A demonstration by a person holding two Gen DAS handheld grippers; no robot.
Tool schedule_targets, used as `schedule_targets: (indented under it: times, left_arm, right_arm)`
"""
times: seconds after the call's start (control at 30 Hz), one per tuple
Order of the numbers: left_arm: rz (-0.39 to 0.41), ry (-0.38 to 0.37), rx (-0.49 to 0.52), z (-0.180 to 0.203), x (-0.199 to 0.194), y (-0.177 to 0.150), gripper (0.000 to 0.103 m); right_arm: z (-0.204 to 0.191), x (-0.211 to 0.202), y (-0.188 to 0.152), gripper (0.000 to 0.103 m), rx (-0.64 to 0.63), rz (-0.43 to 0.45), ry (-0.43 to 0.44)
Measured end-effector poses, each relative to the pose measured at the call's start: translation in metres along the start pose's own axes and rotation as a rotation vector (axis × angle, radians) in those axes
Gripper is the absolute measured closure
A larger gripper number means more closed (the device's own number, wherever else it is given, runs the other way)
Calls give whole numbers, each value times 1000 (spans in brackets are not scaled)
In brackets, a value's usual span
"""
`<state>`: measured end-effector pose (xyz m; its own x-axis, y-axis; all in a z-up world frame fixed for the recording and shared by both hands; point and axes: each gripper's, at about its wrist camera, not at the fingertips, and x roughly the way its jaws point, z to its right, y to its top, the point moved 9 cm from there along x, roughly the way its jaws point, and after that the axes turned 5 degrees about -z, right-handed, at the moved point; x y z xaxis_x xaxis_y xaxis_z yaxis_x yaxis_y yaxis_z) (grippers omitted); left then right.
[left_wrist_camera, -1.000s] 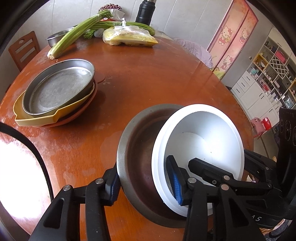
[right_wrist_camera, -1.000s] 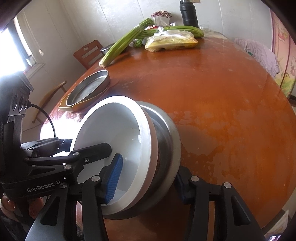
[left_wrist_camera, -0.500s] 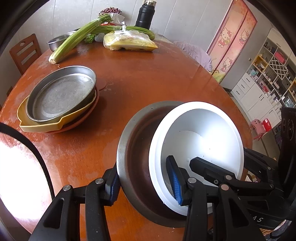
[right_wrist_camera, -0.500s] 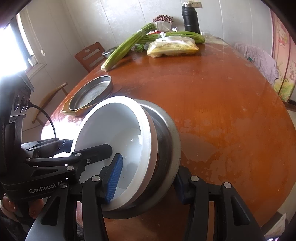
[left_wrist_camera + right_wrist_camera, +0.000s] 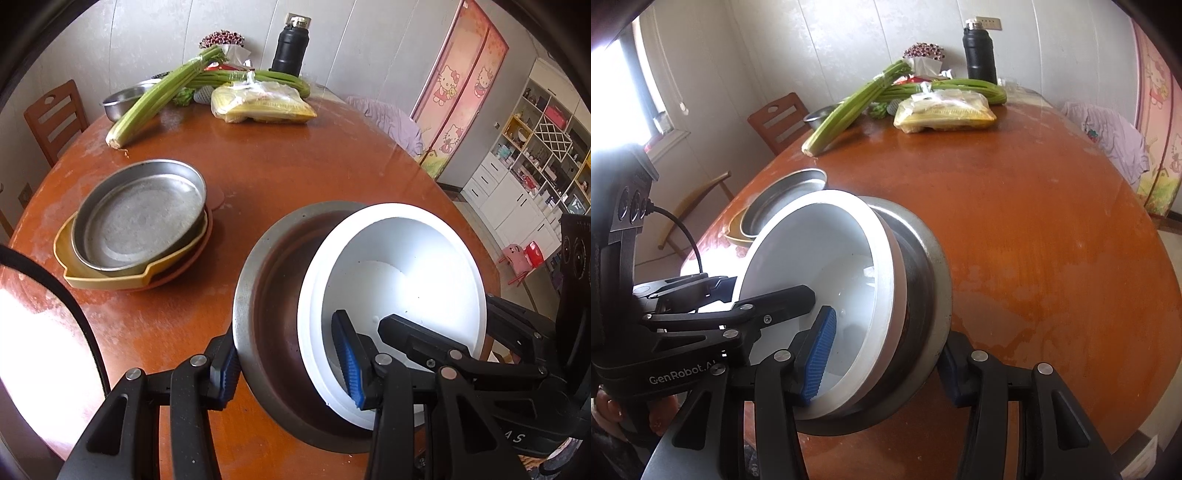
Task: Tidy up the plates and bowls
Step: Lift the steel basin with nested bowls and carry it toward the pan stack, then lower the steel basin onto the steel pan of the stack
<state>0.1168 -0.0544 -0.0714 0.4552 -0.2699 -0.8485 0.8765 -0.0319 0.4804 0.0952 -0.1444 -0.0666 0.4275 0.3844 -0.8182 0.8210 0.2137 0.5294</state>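
Both grippers hold the same nested pair of bowls above the near edge of the round wooden table (image 5: 295, 177). A white bowl (image 5: 399, 266) sits inside a larger steel bowl (image 5: 266, 295), and the pair is tilted, its opening turned up and toward the cameras.

The left gripper (image 5: 291, 362) is clamped on the near left side of the pair: one blue pad presses the outside of the steel bowl, the other lies inside the white bowl, so both walls are pinched between them. The right gripper (image 5: 882, 354) grips the opposite side the same way, one pad inside the white bowl and one against the steel bowl's outer wall. Each gripper's black frame shows in the other's view.

Farther left on the table stands a stack: a steel pan (image 5: 140, 214) on a yellow dish (image 5: 110, 277), which rests on a reddish plate (image 5: 207, 236). It is well apart from the held bowls.

At the far side lie long green stalks (image 5: 159, 99), a plastic bag of yellow food (image 5: 262, 107), a small steel bowl (image 5: 122, 101) and a black flask (image 5: 290, 48). A wooden chair (image 5: 55, 114) stands beyond the table's left rim
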Motion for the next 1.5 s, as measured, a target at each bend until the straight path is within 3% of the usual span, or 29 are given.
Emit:
schedule_targets:
  times: [0.47, 1.5]
  left_arm:
    - [47, 10, -13, -15, -18, 13, 58]
    - [108, 51, -52, -82, -44, 49, 58]
  right_arm:
    - [-20, -6, 17, 50, -41, 33, 0]
    - [-74, 20, 74, 50, -109, 71, 30]
